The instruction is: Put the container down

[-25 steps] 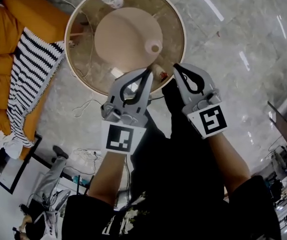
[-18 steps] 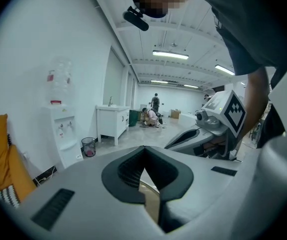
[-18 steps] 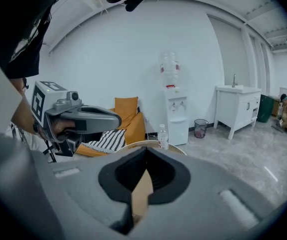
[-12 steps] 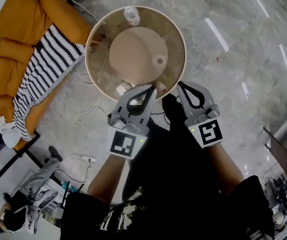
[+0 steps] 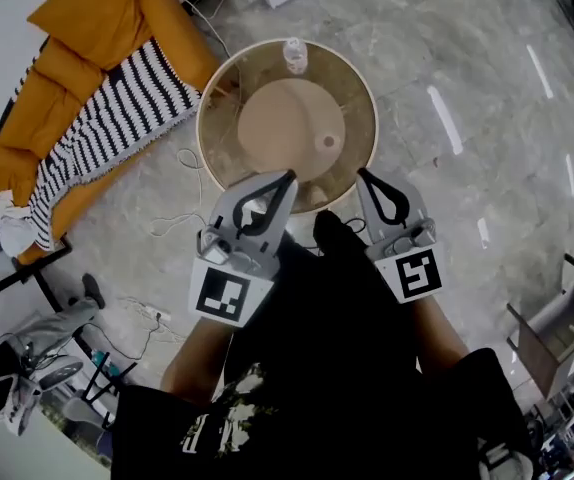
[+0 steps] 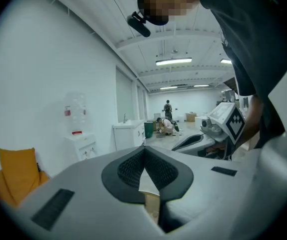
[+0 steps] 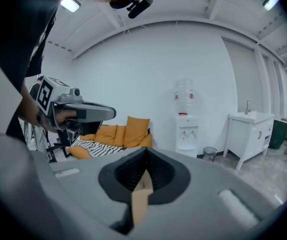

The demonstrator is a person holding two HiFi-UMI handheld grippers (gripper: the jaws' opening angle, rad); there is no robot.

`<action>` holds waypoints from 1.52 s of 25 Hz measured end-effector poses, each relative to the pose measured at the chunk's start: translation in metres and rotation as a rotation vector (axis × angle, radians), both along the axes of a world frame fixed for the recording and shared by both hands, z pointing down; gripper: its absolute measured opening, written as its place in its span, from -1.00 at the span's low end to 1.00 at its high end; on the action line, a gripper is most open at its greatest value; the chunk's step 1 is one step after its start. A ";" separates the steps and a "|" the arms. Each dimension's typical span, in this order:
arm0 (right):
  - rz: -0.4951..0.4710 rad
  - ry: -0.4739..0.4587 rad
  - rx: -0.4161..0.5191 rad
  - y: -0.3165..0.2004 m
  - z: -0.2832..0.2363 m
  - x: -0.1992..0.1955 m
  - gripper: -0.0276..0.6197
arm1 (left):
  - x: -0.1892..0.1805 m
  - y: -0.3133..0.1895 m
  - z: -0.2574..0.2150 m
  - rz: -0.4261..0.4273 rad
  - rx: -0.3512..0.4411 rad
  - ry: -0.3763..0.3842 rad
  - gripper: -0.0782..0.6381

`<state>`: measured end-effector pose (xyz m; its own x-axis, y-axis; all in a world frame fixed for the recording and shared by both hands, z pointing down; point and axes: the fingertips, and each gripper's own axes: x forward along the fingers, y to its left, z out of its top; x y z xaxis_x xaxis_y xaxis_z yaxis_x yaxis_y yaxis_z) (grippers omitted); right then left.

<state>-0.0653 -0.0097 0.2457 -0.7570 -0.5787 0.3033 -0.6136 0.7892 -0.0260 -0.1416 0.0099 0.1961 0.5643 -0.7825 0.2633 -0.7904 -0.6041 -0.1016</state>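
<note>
left gripper: the grey left gripper (image 5: 290,177) has its two jaws pressed together at the tips. nothing is pinched between them.
right gripper: the grey right gripper (image 5: 361,174) is pressed together the same way and holds nothing.
container: the small round tan container (image 5: 328,141) stands on the round glass table (image 5: 355,86), on the side nearer the person. it is too small to tell more about it.
container and grippers: in the head view the container sits past the two tips, over the gap between them, and a bit closer to the right one. it touches neither gripper.
gripper views: both look out across the room, and the container does not show in them.
counts: two grippers, one container, one table.
more counts: one clear plastic bottle (image 5: 294,55) at the far edge of the table, one orange sofa (image 5: 87,18), one black and white striped blanket (image 5: 107,133) lying on the sofa.
by the wall: one white water cooler (image 7: 186,120) and one white cabinet (image 7: 248,133).
</note>
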 end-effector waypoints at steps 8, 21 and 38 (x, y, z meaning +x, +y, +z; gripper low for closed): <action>-0.117 -0.094 0.014 0.013 -0.048 -0.034 -0.93 | -0.022 0.021 -0.036 -0.141 -0.004 0.076 -0.77; -0.139 -0.157 0.113 -0.007 -0.110 -0.090 -0.93 | -0.079 0.021 -0.096 -0.372 0.120 0.056 -0.77; -0.219 -0.115 0.244 0.002 -0.158 -0.139 -0.93 | -0.115 0.029 -0.112 -0.489 0.152 0.094 -0.77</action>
